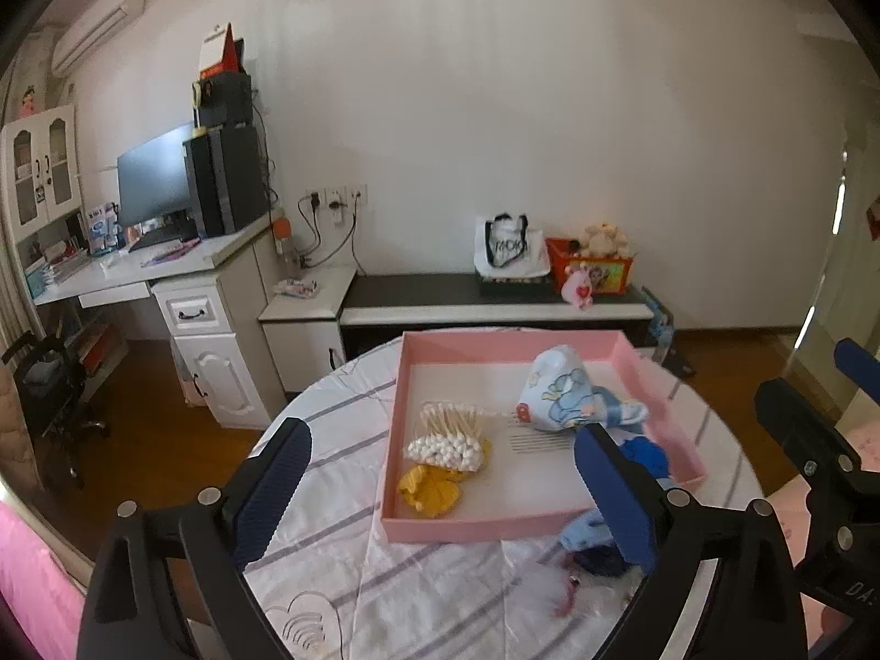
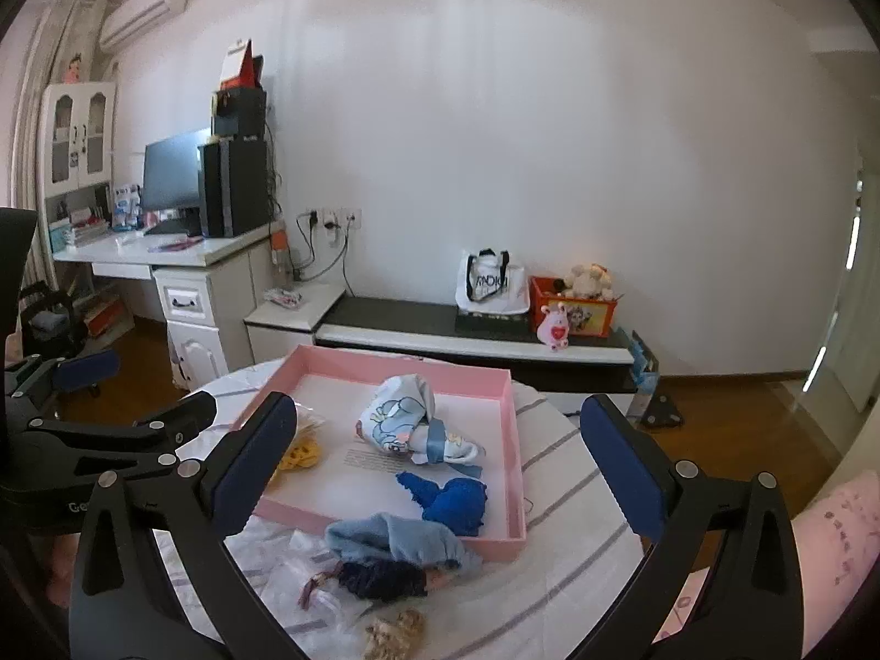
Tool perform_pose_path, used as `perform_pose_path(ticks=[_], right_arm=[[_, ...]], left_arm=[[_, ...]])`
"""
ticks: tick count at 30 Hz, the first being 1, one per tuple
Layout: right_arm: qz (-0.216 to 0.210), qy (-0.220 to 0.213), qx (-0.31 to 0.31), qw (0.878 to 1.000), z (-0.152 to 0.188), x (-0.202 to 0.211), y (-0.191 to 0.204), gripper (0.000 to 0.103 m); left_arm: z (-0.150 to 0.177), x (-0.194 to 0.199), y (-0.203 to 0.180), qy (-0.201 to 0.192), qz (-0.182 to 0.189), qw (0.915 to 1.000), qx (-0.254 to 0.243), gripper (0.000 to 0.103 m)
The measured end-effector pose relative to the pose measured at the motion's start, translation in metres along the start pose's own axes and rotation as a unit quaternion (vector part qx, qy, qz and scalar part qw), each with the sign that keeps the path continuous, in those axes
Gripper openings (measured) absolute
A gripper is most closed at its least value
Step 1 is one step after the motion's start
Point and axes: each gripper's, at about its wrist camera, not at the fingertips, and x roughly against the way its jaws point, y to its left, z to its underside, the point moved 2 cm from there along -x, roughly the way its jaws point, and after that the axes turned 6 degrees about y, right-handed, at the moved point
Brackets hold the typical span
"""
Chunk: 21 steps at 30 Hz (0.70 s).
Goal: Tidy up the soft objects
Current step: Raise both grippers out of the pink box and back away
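A round desk [image 1: 330,550] covered by a striped white cloth is seen from above and behind two tools. A shallow pink tray [image 1: 489,527] sits on it, toward the far side. Inside the tray lie a bundle of cotton swabs [image 1: 446,437] at the left, a yellow knitted piece [image 1: 432,488] just near of the swabs, a folded cartoon-print cloth [image 2: 404,424] in the middle, and a dark blue knitted piece [image 2: 454,500] at the near right.

Left outside the tray, just beside its near wall, are a light blue fabric piece [image 2: 393,542], a navy scrunchie [image 2: 382,578], clear plastic wrapping [image 2: 313,566] and a tan crocheted item [image 2: 396,632].

The left hand-held gripper [image 1: 440,487] is held above the desk with its jaws wide apart and nothing between them. The right hand-held gripper [image 2: 440,467] is likewise spread and empty.

A risk can be judged: the loose items lie bunched together, so two could be pinched at once, or the slippery wrapping could be dragged along; the light tray could also be nudged by a jaw.

The tan item and the scrunchie's full shape are shown only in the right wrist view. The swabs are shown clearly only in the left wrist view; in the right they are largely hidden behind a jaw.
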Motion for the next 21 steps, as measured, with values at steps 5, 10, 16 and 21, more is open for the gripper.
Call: perform_pose_path(ticks=[5, 10, 16, 21], right_arm=[[0.007, -0.026, 0.0, 1.0, 0.002, 0.039, 0.001, 0.103], [0.008, -0.049, -0.004, 0.999, 0.007, 0.074, 0.002, 0.103], [-0.001, -0.075, -0.009, 0.997, 0.014, 0.11, 0.001, 0.103], [0.008, -0.09, -0.008, 0.996, 0.019, 0.132, 0.003, 0.103]], left_arm=[[0.019, 0.049, -0.001, -0.027, -0.002, 0.9996, 0.0, 0.101], [0.038, 0.096, -0.006, -0.047, -0.004, 0.9989, 0.003, 0.103], [0.055, 0.139, -0.014, -0.07, -0.004, 0.9975, 0.007, 0.103], [0.067, 0.171, -0.018, -0.091, -0.011, 0.9957, 0.009, 0.103]])
